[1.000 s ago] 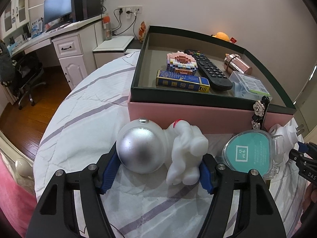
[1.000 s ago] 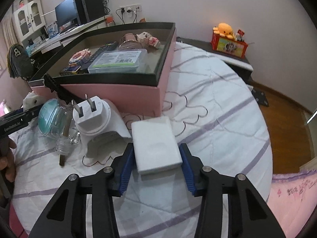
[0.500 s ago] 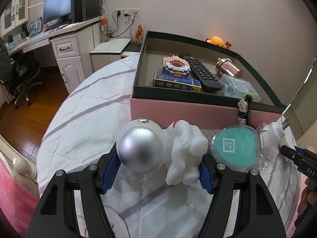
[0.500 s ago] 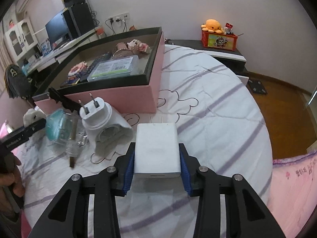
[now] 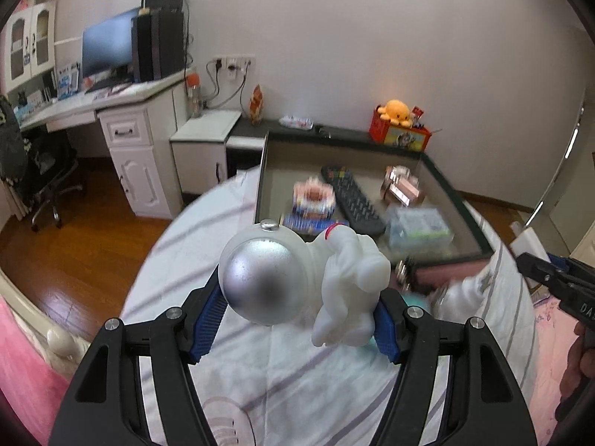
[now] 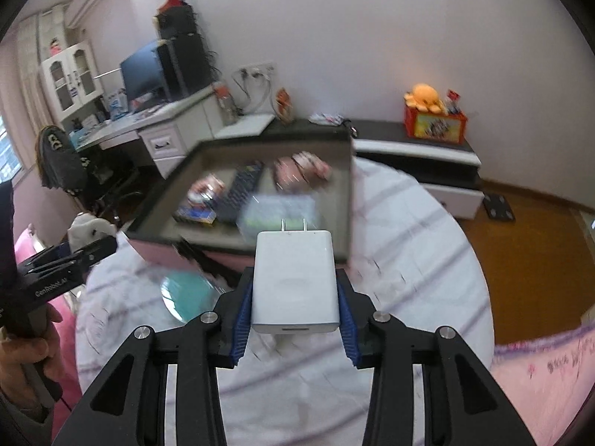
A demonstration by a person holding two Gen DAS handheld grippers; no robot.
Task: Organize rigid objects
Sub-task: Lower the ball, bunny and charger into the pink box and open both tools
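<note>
A bedroom, with a striped white bedspread (image 5: 305, 390) as the working surface and a wood floor all round it. Nearest in the left view, the left gripper (image 5: 293, 319) is clamped on an astronaut (image 5: 297, 275), one blue pad against the silver helmet and the other against the white body, and it hangs clear above the cloth. The figure looks like light, hard plastic; the round helmet is smooth and likely slippery, so the body probably gives the safer hold. In the right view the right gripper (image 6: 293, 316) pinches a white charger (image 6: 295, 282) by its flat sides, prongs pointing away, also lifted off the bed. It is a stiff block and the flat faces should sit firmly between the pads. Below it, near the box's front edge, lies a teal round case (image 6: 187, 293). Beyond stands the pink box (image 5: 457, 269) with a dark rim, holding a remote (image 5: 351, 200), a clear case (image 5: 418, 225) and smaller blurred pieces. Open floor shows along the box's left side and back, while its right front corner is crowded. Each load must clear the raised front wall, and the two grippers are close together there.
</note>
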